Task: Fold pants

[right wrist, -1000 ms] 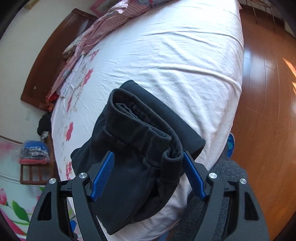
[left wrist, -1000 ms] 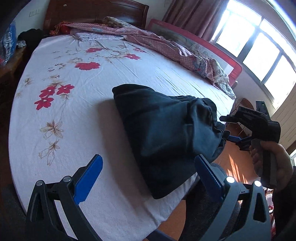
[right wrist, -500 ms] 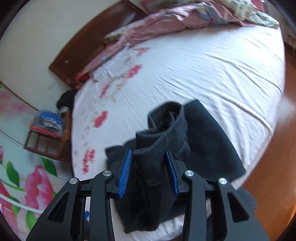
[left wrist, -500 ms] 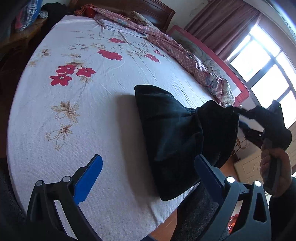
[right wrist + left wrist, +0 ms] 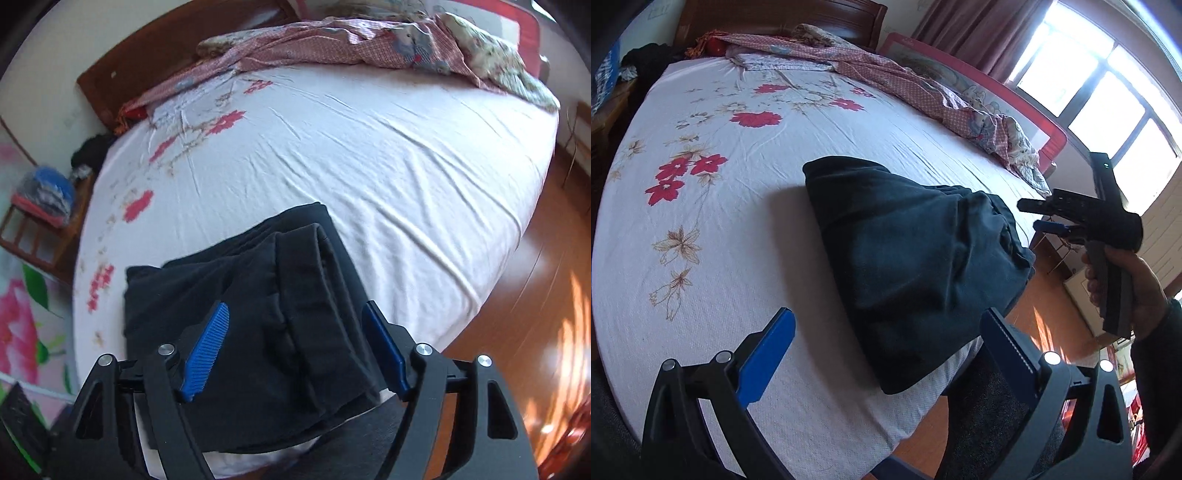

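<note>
The dark navy pants (image 5: 916, 258) lie folded in a bundle near the bed's front edge, also in the right wrist view (image 5: 266, 314). My left gripper (image 5: 886, 350) is open and empty, hovering just in front of the bundle above the bed's edge. My right gripper (image 5: 295, 350) is open, its blue pads standing either side of the pants' folded end without gripping it. In the left wrist view the right gripper (image 5: 1045, 218) is held in a hand just right of the bundle.
The bed (image 5: 738, 206) has a white sheet with red flowers. A pink patterned quilt (image 5: 923, 88) lies along its far side by a red rail. A wooden headboard (image 5: 768, 18) is behind. A stool with clothes (image 5: 40, 214) stands at the left. Wooden floor (image 5: 535, 295) lies right.
My right gripper, shut on the pants' end half a second ago, has opened and let it go. The bundle has settled flat on the bed. My left gripper stays open.
</note>
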The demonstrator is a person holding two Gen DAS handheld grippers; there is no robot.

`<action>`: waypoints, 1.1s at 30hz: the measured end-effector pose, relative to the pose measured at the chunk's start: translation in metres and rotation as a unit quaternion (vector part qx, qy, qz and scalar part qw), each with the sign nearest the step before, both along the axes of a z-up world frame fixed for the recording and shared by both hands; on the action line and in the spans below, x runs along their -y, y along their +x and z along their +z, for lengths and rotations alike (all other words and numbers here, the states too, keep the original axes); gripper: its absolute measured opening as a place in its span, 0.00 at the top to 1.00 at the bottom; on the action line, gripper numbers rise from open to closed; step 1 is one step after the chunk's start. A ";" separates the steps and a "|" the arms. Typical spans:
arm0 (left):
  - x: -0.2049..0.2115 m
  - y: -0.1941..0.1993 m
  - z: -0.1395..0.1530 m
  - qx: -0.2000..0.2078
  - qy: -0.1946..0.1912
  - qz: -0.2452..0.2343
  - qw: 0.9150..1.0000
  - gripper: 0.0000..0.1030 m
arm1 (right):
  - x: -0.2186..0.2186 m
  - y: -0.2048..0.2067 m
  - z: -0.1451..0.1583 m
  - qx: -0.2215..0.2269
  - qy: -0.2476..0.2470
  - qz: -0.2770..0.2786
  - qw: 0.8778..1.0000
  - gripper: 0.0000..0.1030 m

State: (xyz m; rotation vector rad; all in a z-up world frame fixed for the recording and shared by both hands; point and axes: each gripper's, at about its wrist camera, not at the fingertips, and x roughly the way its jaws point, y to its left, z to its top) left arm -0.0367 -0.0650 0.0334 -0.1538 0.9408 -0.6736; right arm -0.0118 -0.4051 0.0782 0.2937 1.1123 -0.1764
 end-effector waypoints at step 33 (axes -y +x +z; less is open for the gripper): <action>0.014 0.003 -0.004 -0.007 0.054 0.003 0.999 0.02 | 0.066 0.036 -0.038 0.070 0.392 -0.053 0.916 0.96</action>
